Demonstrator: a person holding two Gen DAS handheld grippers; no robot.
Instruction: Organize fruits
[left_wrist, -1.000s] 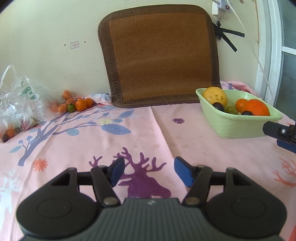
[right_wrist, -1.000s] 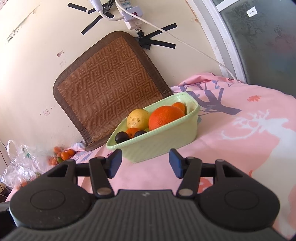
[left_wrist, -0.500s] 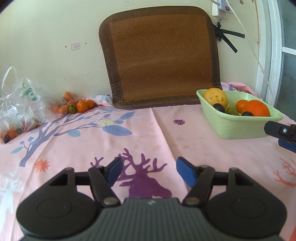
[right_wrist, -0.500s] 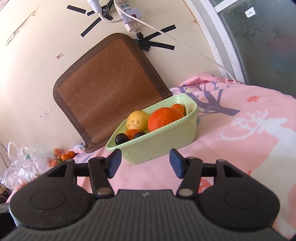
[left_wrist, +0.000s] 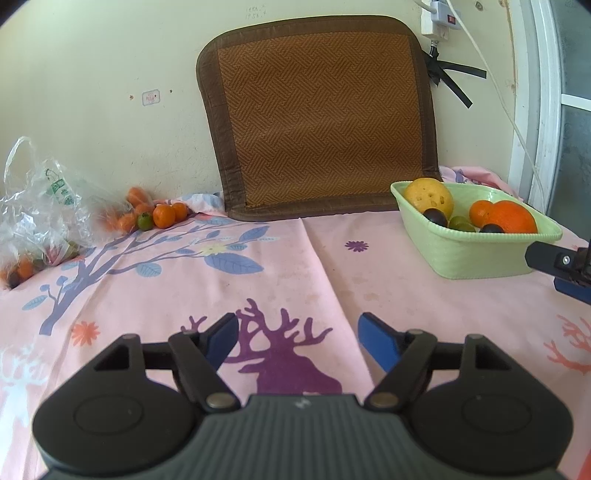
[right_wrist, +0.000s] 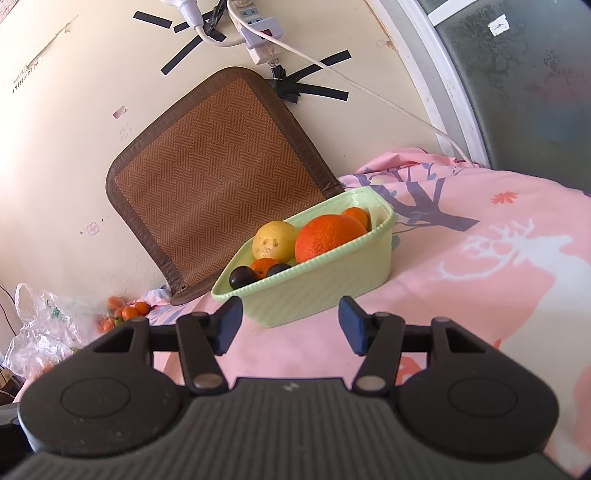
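- Left gripper (left_wrist: 297, 338): jaws opening, nothing between them, over the pink sheet (left_wrist: 258, 280).
- Right gripper (right_wrist: 290, 325): jaws apart, empty, just before the green basket (right_wrist: 332, 280).
- Fruit (right_wrist: 328, 236) lies in that basket.

A woven brown mat (left_wrist: 321, 118) leans against the wall, power strip (right_wrist: 260, 35) above.

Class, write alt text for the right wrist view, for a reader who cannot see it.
An empty right gripper, jaws apart, points at a pale green basket holding a large orange, a yellow fruit and dark plums. The basket sits on a pink patterned cloth.
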